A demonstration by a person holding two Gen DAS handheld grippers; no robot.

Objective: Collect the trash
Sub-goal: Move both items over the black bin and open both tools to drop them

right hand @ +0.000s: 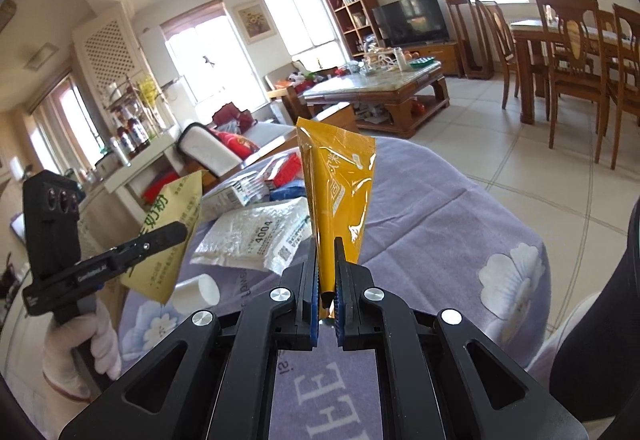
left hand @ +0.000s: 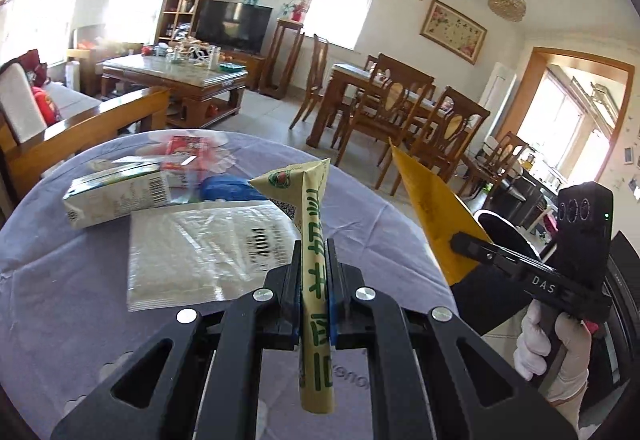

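Only the right wrist view shows a white cylinder on the table.

Trash crowded at the far edge of the round table: a green-and-white carton, a red box and a blue wrapper, touching or overlapping. Just nearer, a clear plastic bag lying flat. A white cylinder near the table's left edge. Bare purple cloth over the whole right half of the table, open for passing. Above the near edge, air taken by the left gripper with a beige packet and the right gripper with a yellow pouch, side by side, apart. Open tiled floor beyond the right edge, before the dining chairs.
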